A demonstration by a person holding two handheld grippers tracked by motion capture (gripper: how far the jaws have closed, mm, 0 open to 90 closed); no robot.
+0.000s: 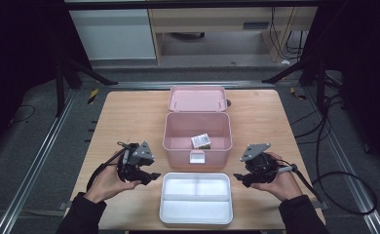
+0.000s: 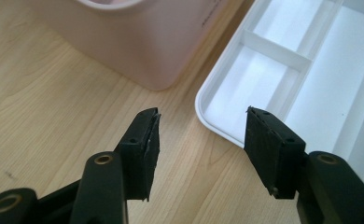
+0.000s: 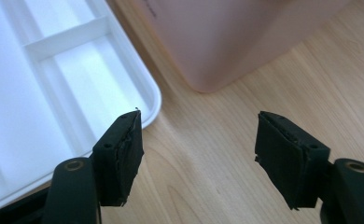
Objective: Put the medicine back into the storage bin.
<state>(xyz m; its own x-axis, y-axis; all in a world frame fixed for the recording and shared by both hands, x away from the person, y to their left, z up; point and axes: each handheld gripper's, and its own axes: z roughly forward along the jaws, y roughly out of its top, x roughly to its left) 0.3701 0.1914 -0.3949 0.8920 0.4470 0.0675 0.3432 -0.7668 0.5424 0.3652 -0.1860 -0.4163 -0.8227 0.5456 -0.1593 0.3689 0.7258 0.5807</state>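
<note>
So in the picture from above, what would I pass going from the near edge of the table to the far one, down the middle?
White divided plastic tray → open pink plastic box holding a small packet → the box's pink lid.

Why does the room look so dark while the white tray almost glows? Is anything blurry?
High view: light falls on the table alone, the surroundings sink into black, and the white tray is overexposed. Left gripper view: the tray's dividers wash out in glare, and the pink box is soft. Right gripper view: the same glare, with the near jaws slightly blurred.
</note>
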